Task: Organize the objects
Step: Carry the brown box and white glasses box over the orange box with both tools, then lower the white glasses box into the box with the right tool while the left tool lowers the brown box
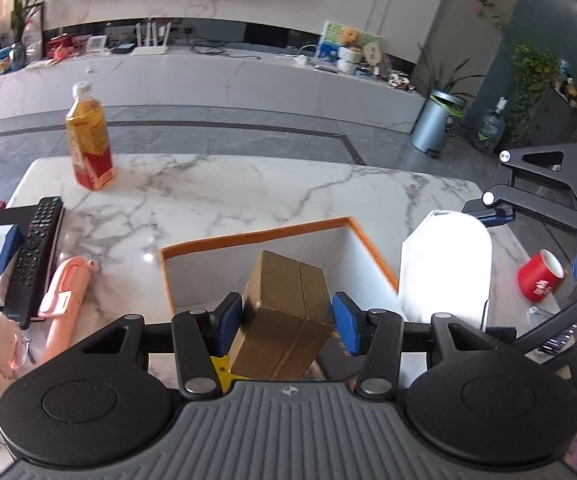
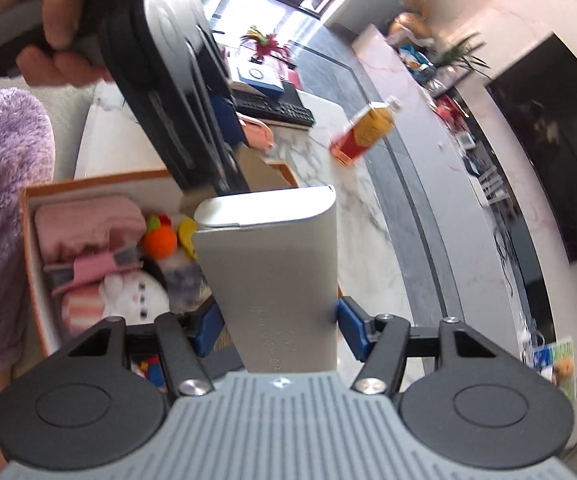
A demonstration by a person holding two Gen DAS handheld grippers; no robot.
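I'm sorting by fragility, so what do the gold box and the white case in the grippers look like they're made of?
Gold box: probably card or wood under matte metallic paint, with sharp edges and a seam. White case: smooth satin plastic or coated metal, with rounded corners and faint embossed lettering.

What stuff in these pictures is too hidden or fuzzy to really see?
- Left wrist view: the floor of the orange-rimmed box is hidden behind the gold box in the left claw.
- Right wrist view: the letters on the silver case in the right claw are too blurred to read.
- Right wrist view: the bottle label is smeared by blur.
- Left wrist view: the red cup is partly covered by the other claw.
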